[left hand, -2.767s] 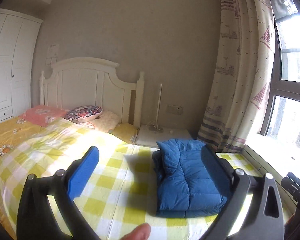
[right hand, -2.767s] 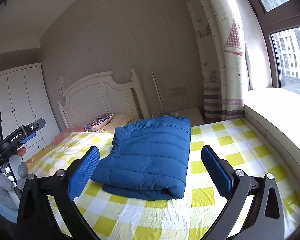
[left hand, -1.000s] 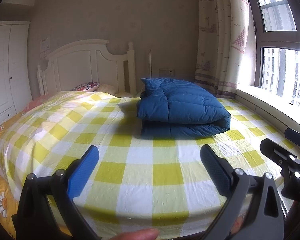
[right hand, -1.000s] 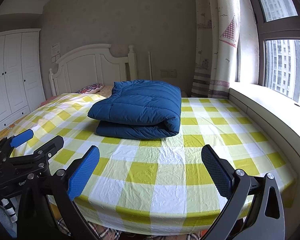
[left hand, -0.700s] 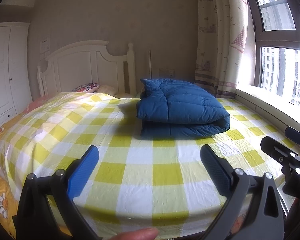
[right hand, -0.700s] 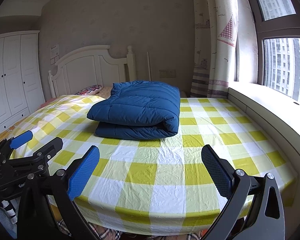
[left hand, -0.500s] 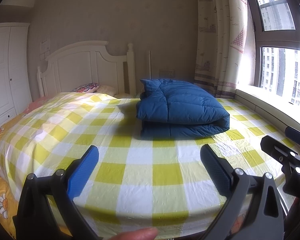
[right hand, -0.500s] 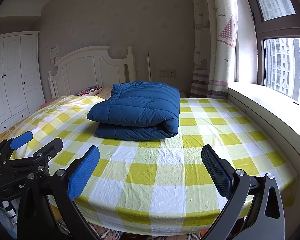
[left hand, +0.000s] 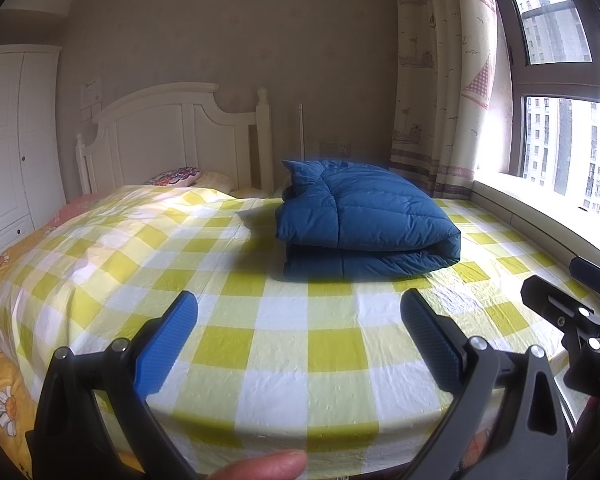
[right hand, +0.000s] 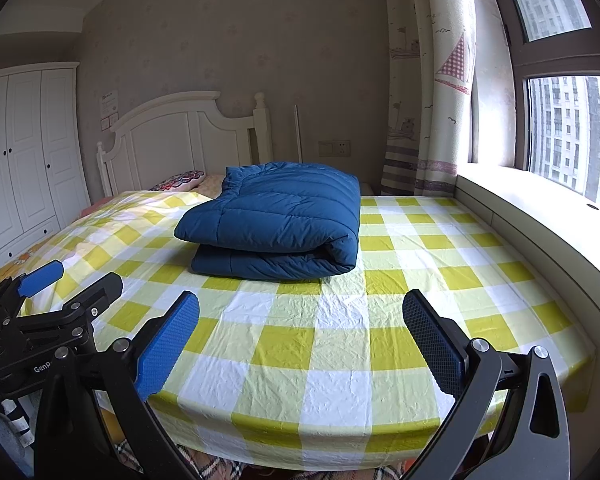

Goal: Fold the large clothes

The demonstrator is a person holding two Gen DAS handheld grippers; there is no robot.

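Observation:
A blue puffy jacket [left hand: 360, 220] [right hand: 276, 224] lies folded into a thick rectangle on the yellow-and-white checked bed sheet [left hand: 284, 340] [right hand: 324, 344]. My left gripper [left hand: 300, 344] is open and empty, held back over the foot of the bed, well short of the jacket. My right gripper [right hand: 300, 340] is also open and empty, likewise at the foot of the bed. Each gripper shows in the other's view: the right gripper [left hand: 580, 320] at the far right, the left gripper [right hand: 40, 312] at the far left. A thumb tip [left hand: 260, 466] shows at the bottom of the left wrist view.
A white headboard [left hand: 172, 136] and pillows [left hand: 176, 176] are at the far end. A white wardrobe [right hand: 24, 152] stands on the left. A curtain [right hand: 432, 80], window sill [right hand: 540, 224] and window line the right side.
Both grippers have pulled back from above the jacket to the foot of the bed over the last seconds. In the last second almost nothing has moved.

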